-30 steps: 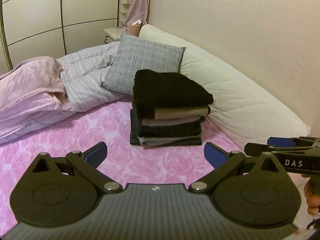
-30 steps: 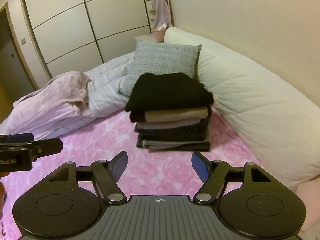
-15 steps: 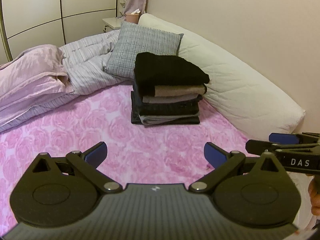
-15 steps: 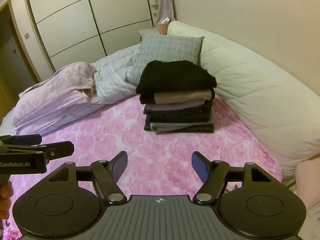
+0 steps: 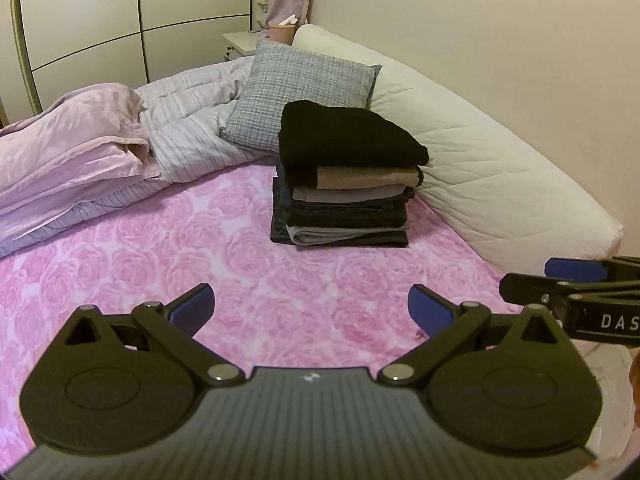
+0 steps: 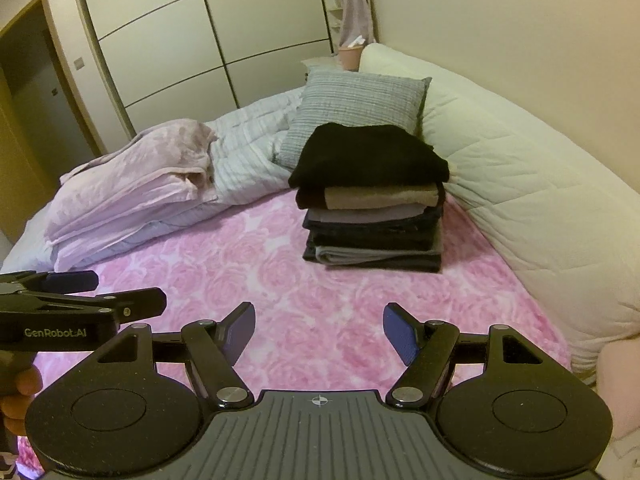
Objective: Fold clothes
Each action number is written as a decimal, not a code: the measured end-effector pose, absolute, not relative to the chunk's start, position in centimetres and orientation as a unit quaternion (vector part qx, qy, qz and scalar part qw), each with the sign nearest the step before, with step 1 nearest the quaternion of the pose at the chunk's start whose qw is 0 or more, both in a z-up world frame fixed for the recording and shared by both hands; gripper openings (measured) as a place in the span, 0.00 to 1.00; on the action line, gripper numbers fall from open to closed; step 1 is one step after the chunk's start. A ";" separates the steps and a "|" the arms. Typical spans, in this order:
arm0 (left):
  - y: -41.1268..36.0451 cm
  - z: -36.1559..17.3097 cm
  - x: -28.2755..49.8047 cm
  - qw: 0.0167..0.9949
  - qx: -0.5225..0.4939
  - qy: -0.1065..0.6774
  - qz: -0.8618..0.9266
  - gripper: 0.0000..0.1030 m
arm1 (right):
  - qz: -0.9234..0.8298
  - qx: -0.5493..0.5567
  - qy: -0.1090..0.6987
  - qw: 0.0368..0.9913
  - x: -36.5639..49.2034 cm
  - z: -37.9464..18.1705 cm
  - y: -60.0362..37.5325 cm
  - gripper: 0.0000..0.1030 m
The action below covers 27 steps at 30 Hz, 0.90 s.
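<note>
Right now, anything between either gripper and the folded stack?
Nothing visible. Only bare pink floral bedspread lies between the open left gripper, the open right gripper and the stack of folded clothes.

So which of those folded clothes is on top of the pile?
The black garment. It lies over the tan one, with greyish and dark folded pieces below, and it overhangs them on the side nearest the white bolster.

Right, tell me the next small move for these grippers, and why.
Probably draw both back and turn toward another garment to fold. The left gripper and right gripper are open and empty above bare pink bedspread, and the stack of folded clothes looks tidy, the black garment squarely on top. No unfolded garment shows.
</note>
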<state>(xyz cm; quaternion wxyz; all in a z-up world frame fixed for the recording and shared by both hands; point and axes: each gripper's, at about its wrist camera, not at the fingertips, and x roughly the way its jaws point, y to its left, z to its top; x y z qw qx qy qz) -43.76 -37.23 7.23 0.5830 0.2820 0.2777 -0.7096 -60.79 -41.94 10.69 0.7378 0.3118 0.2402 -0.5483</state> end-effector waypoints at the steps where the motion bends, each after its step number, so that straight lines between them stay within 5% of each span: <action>1: -37.3 7.2 -44.0 0.584 0.283 0.278 -0.708 0.99 | -0.547 0.312 0.240 0.739 -61.1 10.7 -42.0 0.66; 27: -35.7 6.7 -49.7 0.610 0.271 0.285 -0.688 0.99 | -0.518 0.309 0.247 0.758 -66.9 9.9 -42.3 0.66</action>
